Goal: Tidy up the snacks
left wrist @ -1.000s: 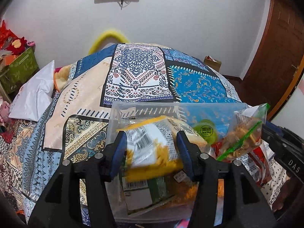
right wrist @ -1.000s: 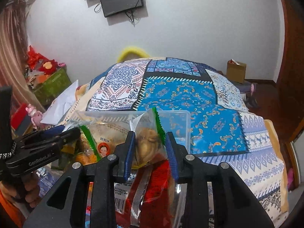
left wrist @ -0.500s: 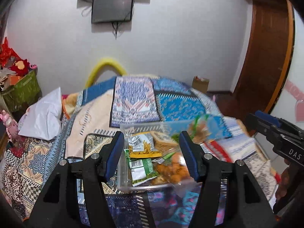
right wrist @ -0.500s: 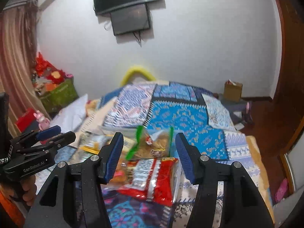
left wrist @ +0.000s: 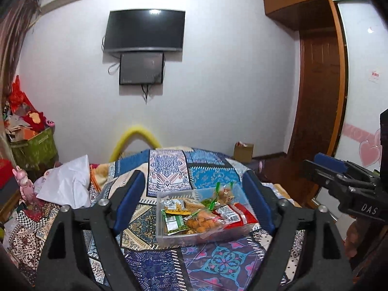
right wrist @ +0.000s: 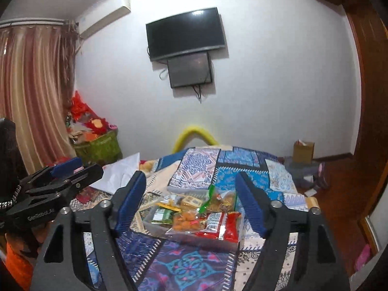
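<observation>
Both grippers hang above the bed with their blue-padded fingers spread wide and nothing between them. From its own camera, the left gripper (left wrist: 194, 201) frames the clear plastic container (left wrist: 169, 236), which sits on the patterned quilt (left wrist: 218, 264) well apart from the fingertips. The right gripper (right wrist: 190, 203) frames the same container (right wrist: 155, 228) from a little further to the right. Each gripper also shows at the edge of the other's view: the right one at the far right of the left camera, the left one at the far left of the right camera, both seen side-on.

Inside the container lie the snack packets, heaped loosely. A red packet (left wrist: 236, 215) rests along the right side, touching the wall. A clear bag of orange puffs (left wrist: 202, 222) lies in the middle, a green packet (left wrist: 174, 223) at the left, and a yellow-edged packet (left wrist: 173, 206) behind it. A clear bag with a green seal (left wrist: 224, 192) stands tilted at the back; its contents look like brown biscuits, though the view is too small to be sure.

Beyond the quilt, a white pillow (left wrist: 66, 186) lies on the left. Two dark screens, one wall television (left wrist: 144, 30) above a smaller one, hang on the white wall. A green basket (right wrist: 99, 148) of red and orange things stands beside the curtain (right wrist: 34, 92).
</observation>
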`<state>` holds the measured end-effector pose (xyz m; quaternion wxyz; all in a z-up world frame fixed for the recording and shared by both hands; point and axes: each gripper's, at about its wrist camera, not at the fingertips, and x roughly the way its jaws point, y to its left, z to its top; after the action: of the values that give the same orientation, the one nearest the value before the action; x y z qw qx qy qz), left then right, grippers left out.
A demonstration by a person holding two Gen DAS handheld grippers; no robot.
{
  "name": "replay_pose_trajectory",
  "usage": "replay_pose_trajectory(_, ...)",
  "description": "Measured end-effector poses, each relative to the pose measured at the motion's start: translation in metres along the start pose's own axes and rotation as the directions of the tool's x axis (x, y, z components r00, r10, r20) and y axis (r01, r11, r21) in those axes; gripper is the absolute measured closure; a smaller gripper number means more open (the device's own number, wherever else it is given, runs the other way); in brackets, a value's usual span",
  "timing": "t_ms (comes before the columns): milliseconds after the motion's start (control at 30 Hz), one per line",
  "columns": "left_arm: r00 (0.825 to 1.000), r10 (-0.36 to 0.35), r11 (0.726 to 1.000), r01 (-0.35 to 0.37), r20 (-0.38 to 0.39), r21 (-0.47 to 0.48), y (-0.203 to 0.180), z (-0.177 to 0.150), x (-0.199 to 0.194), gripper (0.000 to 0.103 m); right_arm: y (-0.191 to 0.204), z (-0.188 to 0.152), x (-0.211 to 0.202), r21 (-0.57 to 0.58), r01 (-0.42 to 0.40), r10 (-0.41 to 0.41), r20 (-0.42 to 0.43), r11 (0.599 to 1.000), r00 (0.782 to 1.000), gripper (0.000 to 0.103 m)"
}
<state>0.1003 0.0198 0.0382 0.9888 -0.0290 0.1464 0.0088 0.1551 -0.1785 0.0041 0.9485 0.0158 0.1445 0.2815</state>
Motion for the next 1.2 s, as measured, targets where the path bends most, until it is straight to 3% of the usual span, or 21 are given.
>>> replay_pose_trajectory(100,1.0,-0.001,1.0,0.001,0.018,-0.007,-0.001,-0.002,-0.013,0.008,0.003,-0.002,-0.007,-0.008,0.009,-0.008,0.018,1.0,1.0,0.016)
replay_pose_trajectory(267,0.999,0.013,1.0,-0.013,0.037,-0.004,-0.004,-0.007,-0.023,0.004,0.004,-0.007,-0.01,-0.011,0.014,-0.013,0.039,1.0,0.999,0.0)
replay_pose_trajectory(1200,0.999,0.001,1.0,-0.001,0.038,-0.015,-0.002,-0.012,-0.035,0.004,0.013,-0.017,-0.03,-0.037,0.033,-0.031,0.053,0.999,0.998,0.0)
